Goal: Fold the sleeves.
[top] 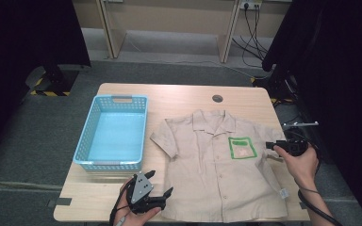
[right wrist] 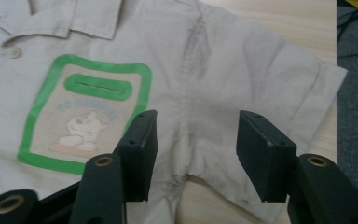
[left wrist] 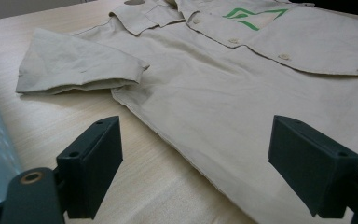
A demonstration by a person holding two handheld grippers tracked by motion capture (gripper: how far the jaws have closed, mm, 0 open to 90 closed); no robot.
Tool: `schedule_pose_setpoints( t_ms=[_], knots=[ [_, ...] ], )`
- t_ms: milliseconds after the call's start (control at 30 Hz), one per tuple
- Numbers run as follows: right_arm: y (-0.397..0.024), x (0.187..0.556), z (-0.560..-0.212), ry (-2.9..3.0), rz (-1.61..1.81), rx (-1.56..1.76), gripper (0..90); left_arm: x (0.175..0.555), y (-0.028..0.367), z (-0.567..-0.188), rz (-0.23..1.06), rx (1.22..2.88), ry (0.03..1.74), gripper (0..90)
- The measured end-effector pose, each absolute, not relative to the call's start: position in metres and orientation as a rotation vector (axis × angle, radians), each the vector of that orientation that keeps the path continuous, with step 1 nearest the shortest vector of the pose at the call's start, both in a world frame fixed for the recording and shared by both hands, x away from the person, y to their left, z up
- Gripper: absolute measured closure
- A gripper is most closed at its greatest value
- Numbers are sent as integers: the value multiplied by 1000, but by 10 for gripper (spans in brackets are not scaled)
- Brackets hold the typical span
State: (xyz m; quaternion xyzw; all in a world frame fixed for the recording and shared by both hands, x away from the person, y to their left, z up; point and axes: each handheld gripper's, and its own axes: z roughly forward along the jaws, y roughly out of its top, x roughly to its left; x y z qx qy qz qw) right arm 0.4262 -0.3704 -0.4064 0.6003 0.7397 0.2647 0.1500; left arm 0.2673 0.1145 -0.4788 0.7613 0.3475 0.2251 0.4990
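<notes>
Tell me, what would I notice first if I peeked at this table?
Probably the beige shirt spread flat across the middle and right of the wooden table, with a green-edged pocket showing a little cartoon animal. Next, the light blue basket sitting to the shirt's left. Two black grippers wait with open jaws: the left gripper by the shirt's bottom hem, the right gripper over its sleeve.

No word or number can be read anywhere. The beige shirt (right wrist: pixel 214 93) carries a green-bordered pocket patch (right wrist: pixel 84 112) with a cartoon bear and a short line of pale letters above it, too blurred to make out; in the high view the patch (top: pixel 242 147) is only a green outline
</notes>
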Motion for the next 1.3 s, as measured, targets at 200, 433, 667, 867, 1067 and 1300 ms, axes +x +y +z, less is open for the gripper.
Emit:
schedule_pose_setpoints(
  t_ms=[200,433,667,867,1067,1300],
  knots=[
    [-384,427,-415,2074,696,1775,587,266,114,-479,556,1837,831,171],
    [-403,430,-423,2021,602,1833,628,265,114,-479,557,1835,832,171],
    [-408,437,-430,2004,573,1867,603,265,114,-479,557,1834,833,171],
    [-406,445,-437,2007,557,1894,574,265,113,-479,558,1833,831,171],
    [-404,449,-445,2007,545,1899,572,265,113,-479,556,1834,830,171],
    [-400,447,-447,1992,571,1860,773,265,114,-479,556,1830,836,171]
  ],
)
